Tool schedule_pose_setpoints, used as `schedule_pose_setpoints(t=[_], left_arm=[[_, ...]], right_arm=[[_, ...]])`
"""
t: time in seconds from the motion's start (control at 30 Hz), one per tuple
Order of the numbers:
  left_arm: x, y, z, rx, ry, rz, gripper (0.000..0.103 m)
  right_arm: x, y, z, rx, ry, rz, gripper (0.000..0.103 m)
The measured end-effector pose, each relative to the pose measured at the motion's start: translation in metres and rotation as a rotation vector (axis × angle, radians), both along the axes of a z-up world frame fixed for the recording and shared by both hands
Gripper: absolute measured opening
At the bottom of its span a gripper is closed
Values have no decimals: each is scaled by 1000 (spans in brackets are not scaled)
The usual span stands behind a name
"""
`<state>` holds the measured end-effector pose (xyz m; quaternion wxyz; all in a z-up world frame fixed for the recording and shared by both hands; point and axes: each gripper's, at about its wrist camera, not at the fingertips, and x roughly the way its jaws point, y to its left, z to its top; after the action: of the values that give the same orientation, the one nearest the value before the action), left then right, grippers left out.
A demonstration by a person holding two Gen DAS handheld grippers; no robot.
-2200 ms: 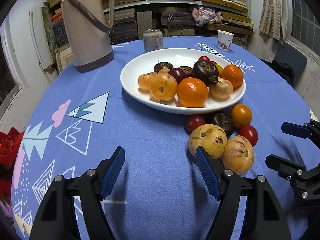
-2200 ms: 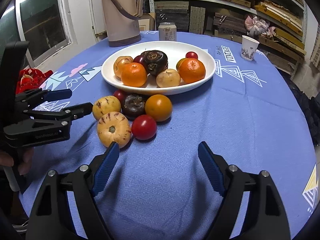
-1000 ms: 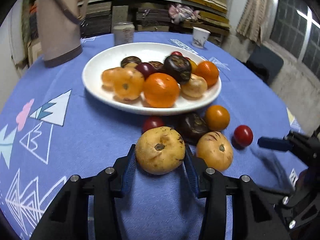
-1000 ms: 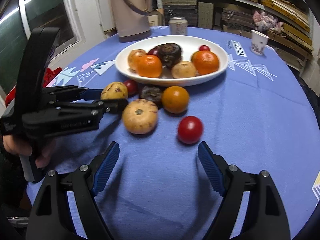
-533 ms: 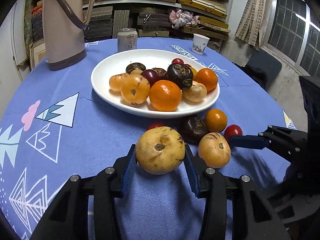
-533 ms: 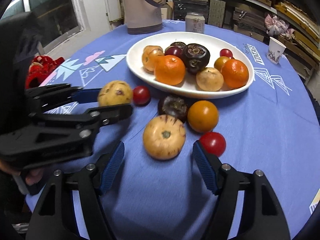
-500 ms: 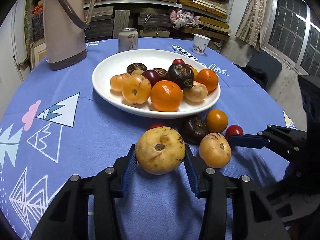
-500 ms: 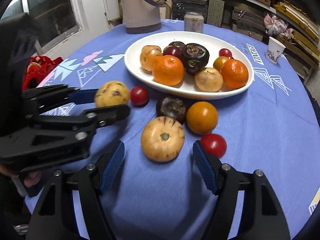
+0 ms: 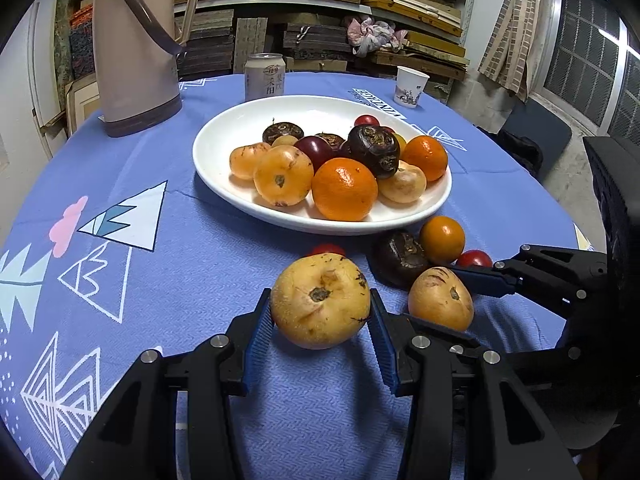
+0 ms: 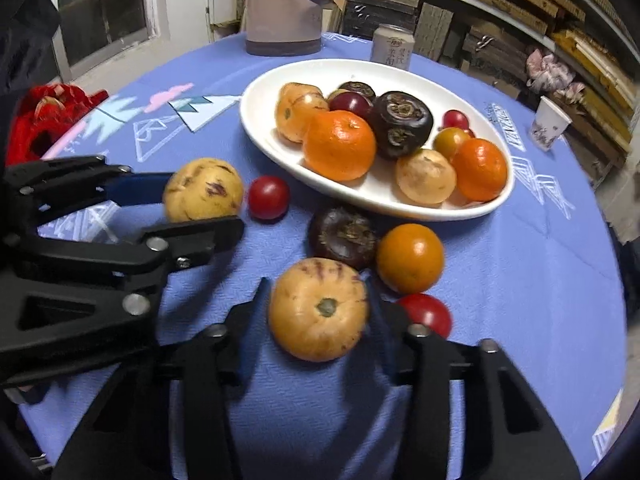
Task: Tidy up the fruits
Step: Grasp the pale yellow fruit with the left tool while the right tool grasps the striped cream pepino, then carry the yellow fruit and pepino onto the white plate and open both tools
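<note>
Dim indoor light, coming from above, leaves soft shadows under the white plate (image 9: 436,196) and fruit on the blue tablecloth (image 9: 168,264). Small highlights gleam on the oranges. Both fisheye views bow the table and darken into black corners. The right wrist view is softer, with motion blur smearing its near gripper fingers (image 10: 260,312).

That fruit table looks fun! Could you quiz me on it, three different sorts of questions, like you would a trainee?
1. True or false: the left gripper holds a yellow fruit between its jaws.
2. What does the right gripper enclose: (a) a red tomato, (b) a striped yellow fruit, (c) a can?
3. Fill in: the dark fruit on the cloth lies just outside the white ____.

Key: 1 true; 2 b, the striped yellow fruit; 3 plate.
</note>
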<state>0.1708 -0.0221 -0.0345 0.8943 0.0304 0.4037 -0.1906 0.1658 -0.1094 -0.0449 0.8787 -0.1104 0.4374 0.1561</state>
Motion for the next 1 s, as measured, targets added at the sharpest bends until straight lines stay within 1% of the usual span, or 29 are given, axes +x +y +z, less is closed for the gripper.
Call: schedule_pose_setpoints(t=[0.2, 0.27, 0.53, 0.67, 1.0], left_arm=[[2, 1, -1, 7, 2, 6, 46], [2, 0, -1, 11, 2, 5, 46], [4, -1, -4, 22, 17, 9, 46], [2, -2, 3, 20, 9, 14, 46], [-5, -10, 29, 48, -20, 4, 46]], right_arm=[[-10, -9, 4, 30, -10, -5, 43], [-15, -17, 8, 60, -17, -15, 43], [-31, -45, 26, 128, -50, -54, 43], [-36, -56, 40, 146, -78, -60, 43], [-37, -72, 61, 186, -122, -65, 43]])
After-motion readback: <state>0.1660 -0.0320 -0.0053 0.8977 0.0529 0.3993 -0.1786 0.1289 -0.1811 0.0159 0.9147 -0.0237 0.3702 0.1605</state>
